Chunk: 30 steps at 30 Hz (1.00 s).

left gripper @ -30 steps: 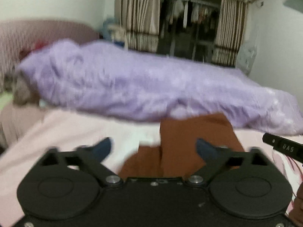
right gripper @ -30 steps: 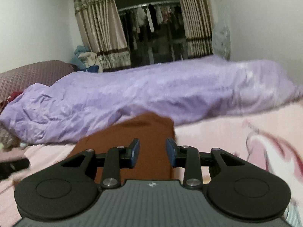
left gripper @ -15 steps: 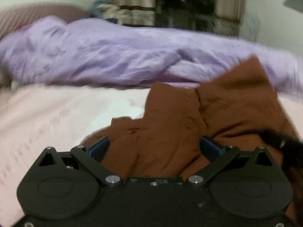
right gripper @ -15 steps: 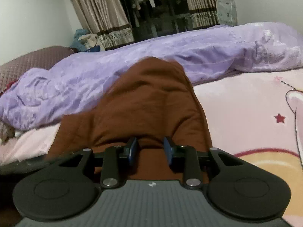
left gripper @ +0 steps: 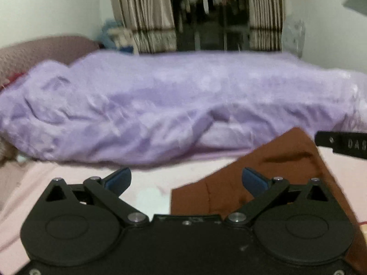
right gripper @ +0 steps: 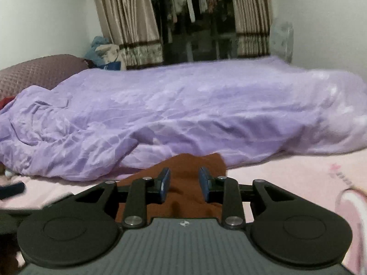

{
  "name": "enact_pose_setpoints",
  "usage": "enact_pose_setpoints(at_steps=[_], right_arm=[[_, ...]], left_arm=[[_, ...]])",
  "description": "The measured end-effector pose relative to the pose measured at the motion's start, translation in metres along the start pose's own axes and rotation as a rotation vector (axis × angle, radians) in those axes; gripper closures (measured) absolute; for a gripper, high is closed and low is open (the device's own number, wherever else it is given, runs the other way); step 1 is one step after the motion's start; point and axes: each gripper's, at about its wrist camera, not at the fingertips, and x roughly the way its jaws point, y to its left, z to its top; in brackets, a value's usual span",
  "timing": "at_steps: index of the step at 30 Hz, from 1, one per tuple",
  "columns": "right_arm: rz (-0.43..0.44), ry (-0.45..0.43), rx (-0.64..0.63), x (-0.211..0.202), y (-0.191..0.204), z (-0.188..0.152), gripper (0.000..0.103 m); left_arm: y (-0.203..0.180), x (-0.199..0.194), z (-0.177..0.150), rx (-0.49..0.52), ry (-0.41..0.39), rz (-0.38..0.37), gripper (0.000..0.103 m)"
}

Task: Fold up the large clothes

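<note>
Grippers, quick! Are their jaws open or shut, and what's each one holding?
Left gripper: open, holding nothing.
Right gripper: partly open over the brown garment; a grip cannot be told.

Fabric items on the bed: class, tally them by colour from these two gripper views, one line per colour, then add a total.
Purple: 1, the quilt
Brown: 1, the garment
Pink: 1, the bed sheet
Maroon: 1, the quilted headboard cushion
Total: 4
</note>
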Motion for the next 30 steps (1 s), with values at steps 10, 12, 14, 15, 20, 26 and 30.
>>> enact_pose_setpoints(at_steps=[10,12,14,15,20,26,30], right_arm=[[0.003,0.219,0.136,0.082,-0.029,-0.048,0.062],[-0.008,0.213,0.106,0.081,-0.023,-0.049,0.062],[-0.009,0.213,0.105,0.081,-0.024,-0.048,0.062],[-0.007,0.212,0.109,0.083,-0.025,-0.046,0.062],[0.014,0.222,0.098,0.081,-0.025,-0.036,0.06],[0.033,0.088,0.024,-0.018,-0.017,-0.016,0.054],[0.05,0.022,0.029,-0.079,-0.014,-0.023,0.053]], left_arm=[[-0.013,0.066,-0.034,0.007,0.18,-0.007,0.0],[-0.015,0.062,-0.038,0.017,0.183,0.0,0.0],[-0.015,0.063,-0.038,0.016,0.182,0.002,0.0],[-0.016,0.068,-0.037,0.015,0.182,0.002,0.0],[-0.015,0.07,-0.028,0.009,0.208,0.0,0.0],[-0.004,-0.014,-0.014,0.018,0.136,0.024,0.0],[-0.007,-0.074,-0.026,0.015,0.087,0.002,0.0]])
